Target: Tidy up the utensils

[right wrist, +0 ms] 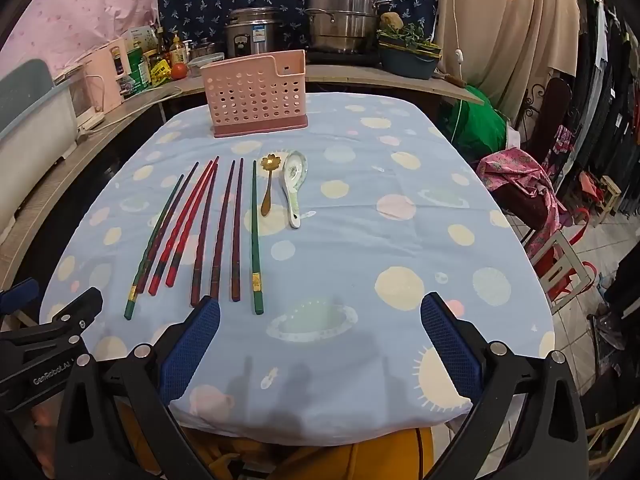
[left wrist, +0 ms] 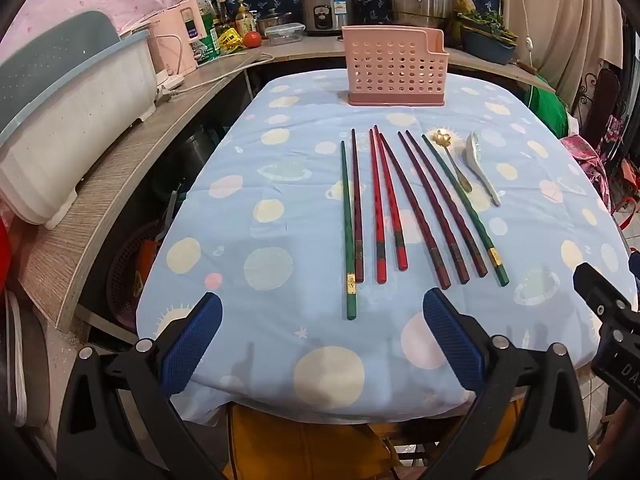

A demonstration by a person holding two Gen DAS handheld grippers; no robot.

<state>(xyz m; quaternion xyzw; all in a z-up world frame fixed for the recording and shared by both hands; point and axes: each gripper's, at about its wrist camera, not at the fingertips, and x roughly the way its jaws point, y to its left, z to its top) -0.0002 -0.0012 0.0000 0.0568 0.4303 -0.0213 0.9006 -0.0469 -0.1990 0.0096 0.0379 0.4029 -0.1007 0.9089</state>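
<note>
Left wrist view.
- Left gripper (left wrist: 322, 332): blue-padded fingers (left wrist: 192, 346) spread wide, nothing between them; held over the near edge of the table (left wrist: 240, 364), which wears a light blue cloth printed with planets.
- Chopsticks, eight, laid side by side just ahead of the fingertips, tips pointing away: green chopstick (left wrist: 348, 232) nearest the left finger, with a dark one beside it; red pair (left wrist: 386, 204) next; three dark maroon chopsticks (left wrist: 436, 210) fanning toward the right; second green chopstick (left wrist: 466, 208) at the right end.
- Gold spoon (left wrist: 452, 158), flower-shaped bowl, beyond the right finger and just beside the last chopstick.
- White ceramic spoon (left wrist: 482, 168), just right of the gold one.
- Pink perforated utensil holder (left wrist: 394, 70), upright, well ahead, past the chopstick tips.
- Right gripper (left wrist: 608, 320), partly seen at the right edge.

Right wrist view.
- Right gripper (right wrist: 320, 334): fingers fully apart, empty, over bare cloth.
- Chopsticks ahead and to the left of the left finger; spoons ahead, between the fingers' lines.
- Holder at the far end, ahead-left.
- Left gripper's black frame at the lower left edge.
</note>
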